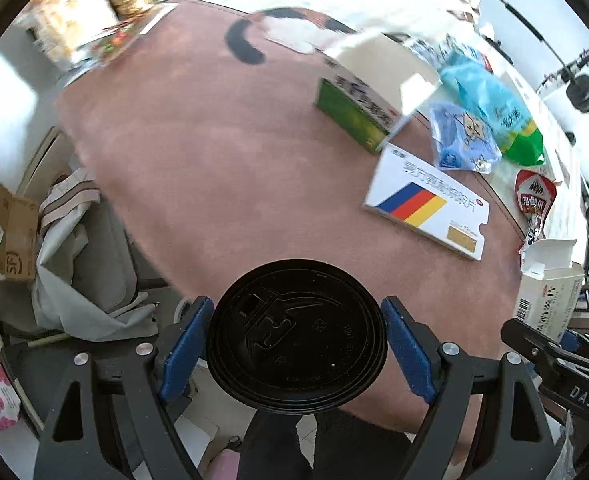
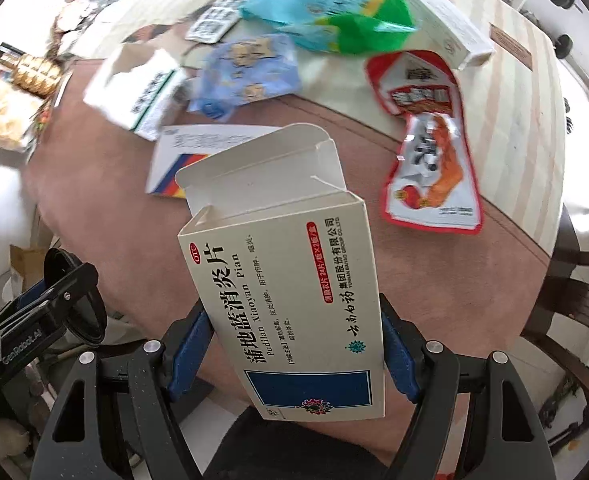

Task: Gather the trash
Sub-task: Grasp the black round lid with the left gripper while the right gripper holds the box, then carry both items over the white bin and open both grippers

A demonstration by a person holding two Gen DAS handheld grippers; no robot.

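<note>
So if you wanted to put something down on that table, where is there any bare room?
The pink tabletop is bare on the near left, from the black cup lid out to the green medicine box. The far right is crowded: striped pill box, blue snack bag, red snack packet.

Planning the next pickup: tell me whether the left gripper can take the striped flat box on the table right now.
Probably not yet: the left gripper is shut on the black cup lid, so its jaws are occupied. The striped flat box itself lies uncovered on the table.
</note>
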